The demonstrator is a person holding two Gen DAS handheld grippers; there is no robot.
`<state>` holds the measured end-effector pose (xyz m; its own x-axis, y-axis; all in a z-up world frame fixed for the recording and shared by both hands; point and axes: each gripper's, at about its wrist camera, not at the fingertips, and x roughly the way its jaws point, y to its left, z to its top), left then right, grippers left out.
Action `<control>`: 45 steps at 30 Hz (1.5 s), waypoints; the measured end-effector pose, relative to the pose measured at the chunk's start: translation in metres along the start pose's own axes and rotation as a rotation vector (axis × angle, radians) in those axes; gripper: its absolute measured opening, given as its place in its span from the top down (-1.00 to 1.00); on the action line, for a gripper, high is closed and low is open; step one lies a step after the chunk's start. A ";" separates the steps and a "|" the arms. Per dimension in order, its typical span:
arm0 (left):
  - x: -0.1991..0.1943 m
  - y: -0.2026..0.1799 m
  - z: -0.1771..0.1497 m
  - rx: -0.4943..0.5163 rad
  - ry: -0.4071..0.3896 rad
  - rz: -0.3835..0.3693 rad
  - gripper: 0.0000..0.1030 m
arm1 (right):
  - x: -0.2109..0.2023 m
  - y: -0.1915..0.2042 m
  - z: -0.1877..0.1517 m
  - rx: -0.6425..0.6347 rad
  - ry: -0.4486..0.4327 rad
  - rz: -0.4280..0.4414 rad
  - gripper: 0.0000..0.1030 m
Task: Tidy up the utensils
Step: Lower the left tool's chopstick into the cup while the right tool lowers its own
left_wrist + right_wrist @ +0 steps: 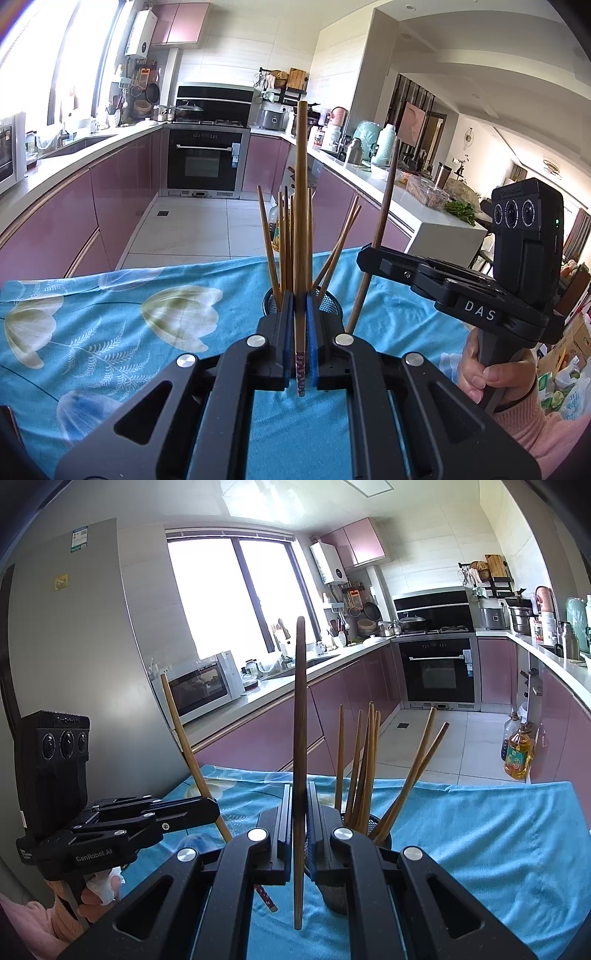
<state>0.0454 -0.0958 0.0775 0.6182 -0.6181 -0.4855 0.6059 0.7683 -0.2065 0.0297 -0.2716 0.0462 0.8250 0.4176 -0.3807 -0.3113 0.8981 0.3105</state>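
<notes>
In the left wrist view my left gripper [300, 295] is shut on a light wooden chopstick [302, 184] with a patterned end, held upright. Just behind it stands a black mesh holder [332, 304] with several chopsticks [282, 236] fanned out in it. To the right, my right gripper [369, 254] is shut on a dark brown chopstick [388, 203]. In the right wrist view the right gripper [300, 786] clamps that dark chopstick [300, 701] upright, beside the mesh holder [373, 823]. The left gripper [210, 805] holds its light chopstick [181, 731] tilted at the left.
A blue floral cloth [110, 314] covers the table, whose far edge drops to a tiled floor. Pink cabinets and an oven [205, 162] line the kitchen beyond. An oil bottle [517, 753] stands on the floor. A grey fridge [74, 646] rises at the left.
</notes>
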 end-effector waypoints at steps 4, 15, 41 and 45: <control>-0.002 -0.001 0.003 0.003 -0.010 0.001 0.85 | 0.001 0.000 0.002 -0.003 -0.003 0.002 0.89; -0.002 -0.002 0.010 0.011 -0.028 0.001 0.86 | 0.001 0.001 0.005 -0.009 -0.006 0.004 0.89; 0.005 -0.008 0.022 0.023 -0.046 0.001 0.85 | 0.002 -0.004 0.020 -0.020 -0.035 -0.001 0.89; 0.005 -0.007 0.025 0.023 -0.055 -0.001 0.86 | 0.001 -0.005 0.023 -0.022 -0.043 -0.003 0.89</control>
<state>0.0563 -0.1084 0.0981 0.6437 -0.6275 -0.4380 0.6176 0.7640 -0.1868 0.0432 -0.2785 0.0647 0.8454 0.4089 -0.3436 -0.3188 0.9025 0.2896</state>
